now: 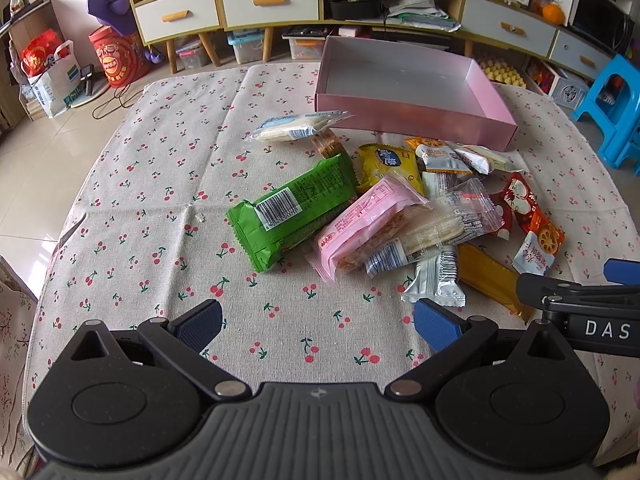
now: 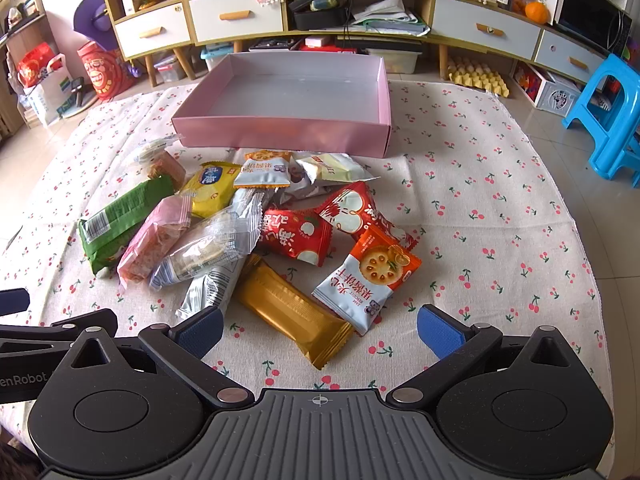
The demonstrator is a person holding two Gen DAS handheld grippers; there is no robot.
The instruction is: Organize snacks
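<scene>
A pile of several wrapped snacks lies on the cherry-print tablecloth (image 1: 168, 208): a green pack (image 1: 292, 210), a pink pack (image 1: 368, 224), a yellow pack (image 1: 386, 164), a gold bar (image 2: 292, 312), a red pack (image 2: 296, 236) and an orange-white biscuit pack (image 2: 370, 280). Behind the pile stands a shallow pink box (image 1: 412, 120) (image 2: 280, 130) with nothing in it. My left gripper (image 1: 318, 326) is open, hovering in front of the pile. My right gripper (image 2: 320, 332) is open too, with the gold bar's near end between its fingers, not pinched.
A clear-wrapped white snack (image 1: 296, 126) lies apart, left of the box. Beyond the table are a long cabinet with drawers (image 1: 264, 2), storage bins, a red tin (image 1: 116, 60) and a blue stool (image 2: 604, 108). The right gripper's body (image 1: 580, 308) shows at the left view's right edge.
</scene>
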